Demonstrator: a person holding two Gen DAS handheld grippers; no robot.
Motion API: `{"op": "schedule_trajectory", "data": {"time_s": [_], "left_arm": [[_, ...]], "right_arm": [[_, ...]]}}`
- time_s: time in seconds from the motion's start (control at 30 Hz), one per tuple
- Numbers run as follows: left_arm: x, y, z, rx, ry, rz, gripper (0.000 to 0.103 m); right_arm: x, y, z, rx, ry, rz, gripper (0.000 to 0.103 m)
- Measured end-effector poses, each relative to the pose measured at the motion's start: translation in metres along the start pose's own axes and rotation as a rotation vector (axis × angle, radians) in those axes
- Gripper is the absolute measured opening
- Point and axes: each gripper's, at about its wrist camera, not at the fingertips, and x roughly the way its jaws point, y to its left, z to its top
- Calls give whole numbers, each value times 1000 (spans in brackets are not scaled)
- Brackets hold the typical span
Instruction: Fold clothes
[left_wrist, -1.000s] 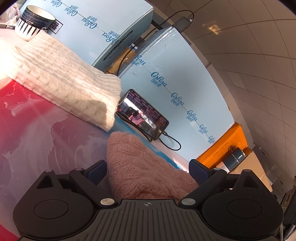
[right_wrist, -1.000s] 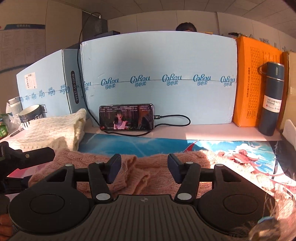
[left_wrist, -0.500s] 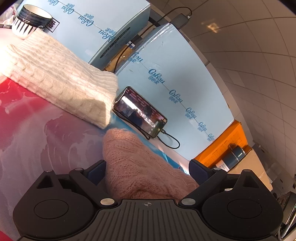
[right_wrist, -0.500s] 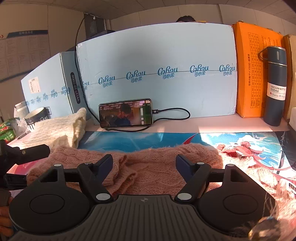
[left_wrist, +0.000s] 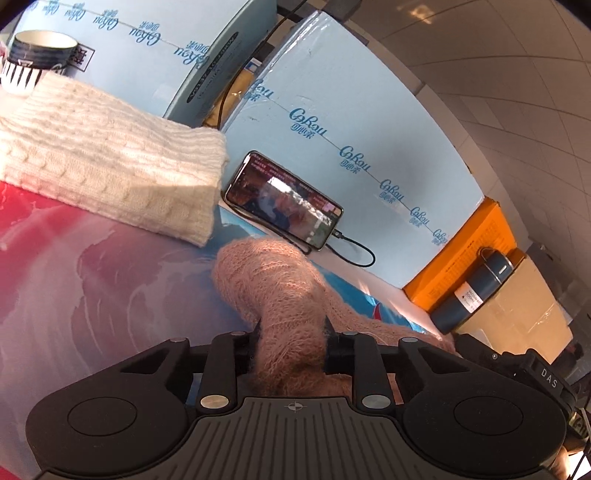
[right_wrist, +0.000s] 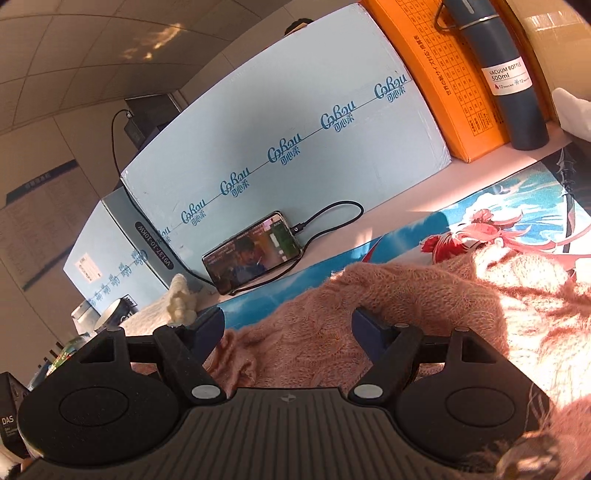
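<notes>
A fuzzy pink knit sweater (left_wrist: 266, 280) lies bunched on the printed desk mat (left_wrist: 92, 280). My left gripper (left_wrist: 291, 339) is shut on a fold of it, the knit squeezed between the jaws. In the right wrist view the sweater (right_wrist: 388, 302) spreads across the mat, sunlit at the right. My right gripper (right_wrist: 288, 325) is open, its jaws wide apart just above the knit. A folded cream cable-knit sweater (left_wrist: 99, 162) sits at the back left; its edge shows in the right wrist view (right_wrist: 181, 299).
A phone (left_wrist: 282, 201) playing video leans on light-blue boxes (left_wrist: 351, 122) at the back, with a charging cable (right_wrist: 325, 218). An orange box (right_wrist: 454, 88) and a dark vacuum bottle (right_wrist: 506, 74) stand at the back right. A striped cup (left_wrist: 33, 59) stands behind the cream sweater.
My left gripper has closed on the pink sweater, where before its jaws stood wide open around it. My right gripper has tilted and stays open over the knit.
</notes>
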Motion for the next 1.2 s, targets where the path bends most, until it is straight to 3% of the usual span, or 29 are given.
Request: {"op": "schedule_trajectory", "data": {"time_s": [0.07,0.13,0.27,0.37,0.47,0.7,0.93,1.0,1.07,1.13,1.2], "left_arm": [[-10,-1,6,82,-23,56,21],[-16,1,14,151,-55,155,20],[-24,-11,24,379,-140,345,21],[-25,-31,24,514,-188,365,21],[-24,-58,22,572,-233,286,21],[-7,-139,-16,802,-273,65,21],[35,-178,-57,920,-144,-105,28],[50,-178,-62,916,-83,-141,36],[54,-167,-57,834,-26,-199,60],[55,-157,-51,757,23,-257,72],[38,-154,-43,719,-2,-309,87]], "right_arm": [[-2,-4,1,32,5,22,75],[-3,-5,2,51,18,55,75],[-1,-9,1,103,66,146,75],[11,-15,-1,190,163,223,77],[16,-25,-1,267,182,220,76],[5,-38,2,380,124,268,77],[-21,-52,10,448,-14,288,78],[-22,-55,12,453,-11,281,78],[-21,-55,12,451,1,266,78],[-19,-54,11,442,14,251,78],[-18,-53,11,428,23,237,78]]}}
